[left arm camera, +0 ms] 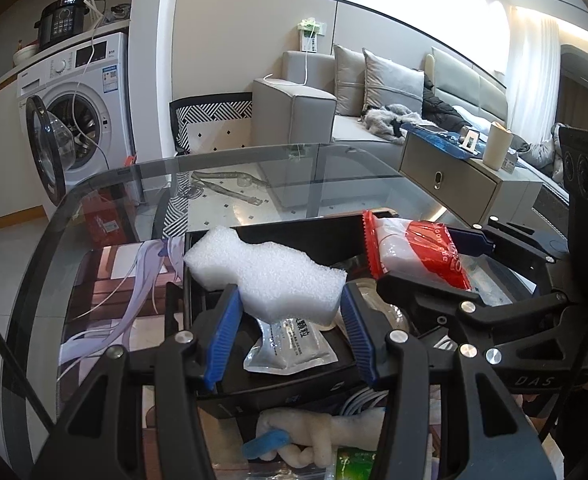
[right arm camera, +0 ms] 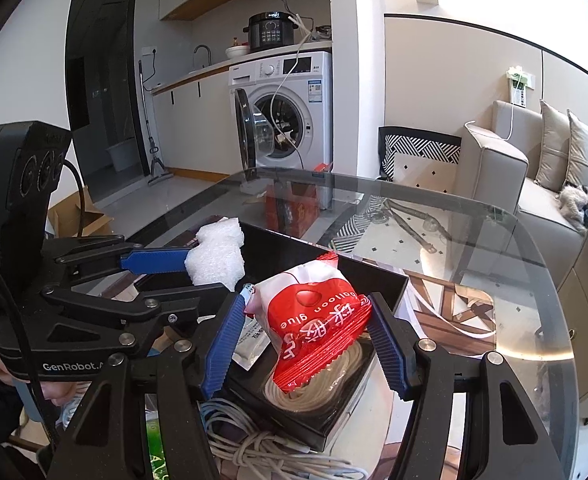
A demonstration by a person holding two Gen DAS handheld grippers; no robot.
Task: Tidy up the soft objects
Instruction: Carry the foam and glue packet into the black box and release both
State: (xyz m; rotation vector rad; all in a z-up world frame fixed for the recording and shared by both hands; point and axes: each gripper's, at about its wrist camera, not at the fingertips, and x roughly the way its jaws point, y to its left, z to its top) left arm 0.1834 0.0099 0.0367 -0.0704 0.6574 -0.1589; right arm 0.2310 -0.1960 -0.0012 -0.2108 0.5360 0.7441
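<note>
The left gripper (left arm camera: 289,336) is held level over the near part of the black box (left arm camera: 294,236), its blue-padded fingers (left arm camera: 223,336) spread with the white foam block (left arm camera: 265,276) between them; the left pad touches the block's lower edge, while contact on the right pad cannot be made out. The right gripper (right arm camera: 302,340) sits close beside it, toward the box's right end, its ribbed fingers (right arm camera: 390,344) pressed against both sides of the red-and-white packet (right arm camera: 314,316), which is tilted and lifted off the box's contents. A hand is partly visible behind the left gripper's body at the lower left edge of the right wrist view.
</note>
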